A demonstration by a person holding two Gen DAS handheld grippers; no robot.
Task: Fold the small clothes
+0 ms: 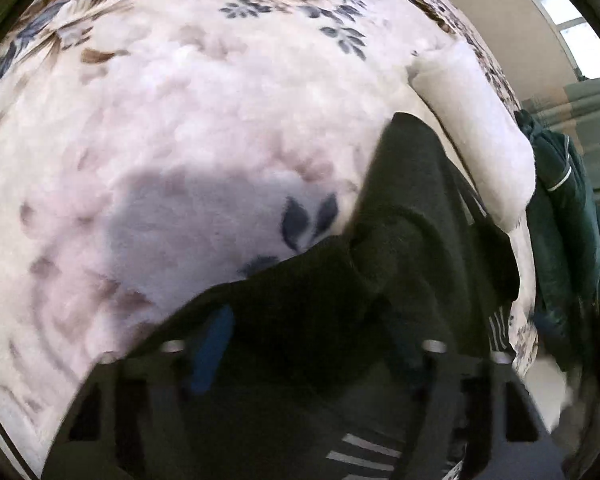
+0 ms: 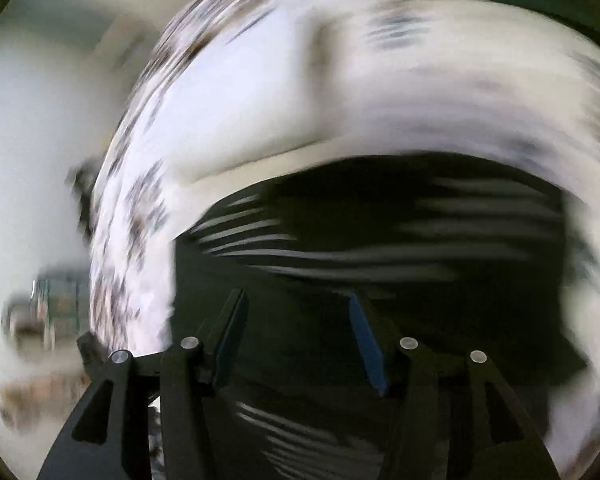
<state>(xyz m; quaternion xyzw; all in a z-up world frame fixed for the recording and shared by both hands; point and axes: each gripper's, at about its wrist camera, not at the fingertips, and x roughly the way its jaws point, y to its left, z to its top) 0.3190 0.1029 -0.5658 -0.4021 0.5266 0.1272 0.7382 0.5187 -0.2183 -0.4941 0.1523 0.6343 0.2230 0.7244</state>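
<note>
The left gripper [image 1: 304, 344] is standing with its two blue-padded fingers parted; dark cloth is draped between and over them, and whether they are pinching it is unclear. The right gripper [image 2: 296, 344] is hanging open, nothing pressed between its pads. One dark garment [image 1: 412, 208] with thin white stripes is lying on one fluffy floral blanket [image 1: 180, 120], beside one white folded piece [image 1: 472, 132].

Both wrist cameras are looking steeply down, close over the bed [image 1: 180, 120]. Each is seeing the same dark garment [image 1: 400, 240] past its fingers [image 2: 364, 344]; the right view is blurring.
</note>
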